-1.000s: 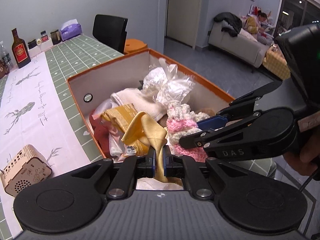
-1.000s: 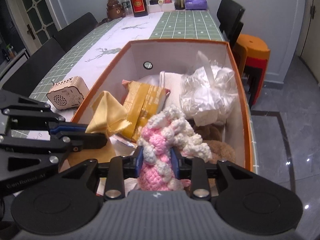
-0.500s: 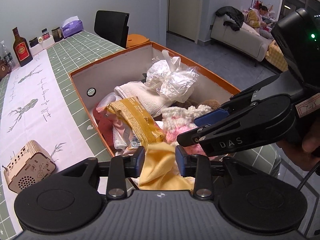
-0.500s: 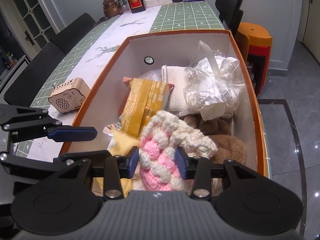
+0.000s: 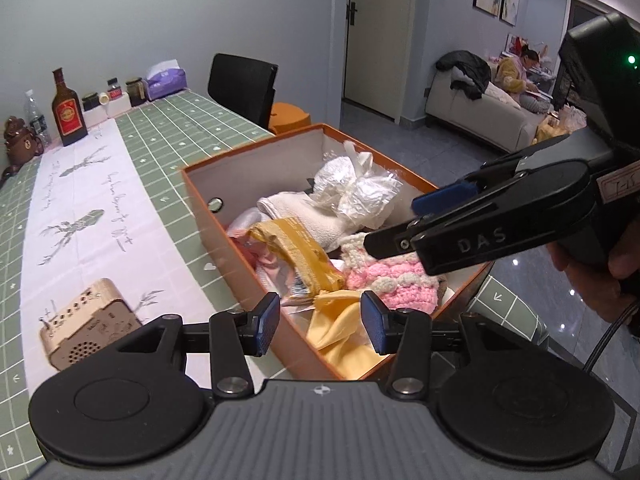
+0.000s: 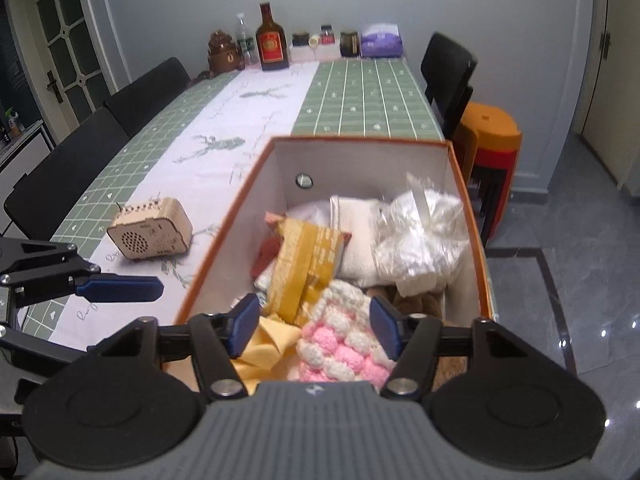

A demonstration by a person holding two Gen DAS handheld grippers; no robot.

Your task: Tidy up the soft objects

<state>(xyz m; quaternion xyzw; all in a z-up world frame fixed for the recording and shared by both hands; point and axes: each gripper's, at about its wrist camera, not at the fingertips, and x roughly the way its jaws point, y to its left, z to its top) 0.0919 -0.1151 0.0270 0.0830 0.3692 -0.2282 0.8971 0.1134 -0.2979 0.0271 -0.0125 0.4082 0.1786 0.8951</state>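
On the right hand-held gripper (image 5: pixel 430 216), released, "DAS" reads; left hand-held gripper (image 5: pixel 320 322) released too.

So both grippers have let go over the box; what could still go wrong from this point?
The yellow cloth is bunched against the near wall of the orange box, so it might slump over the rim. The pink and white knit piece sits high on the pile and could roll. The left gripper, jaws open, hangs close to that wall and might nudge the box if it swings.
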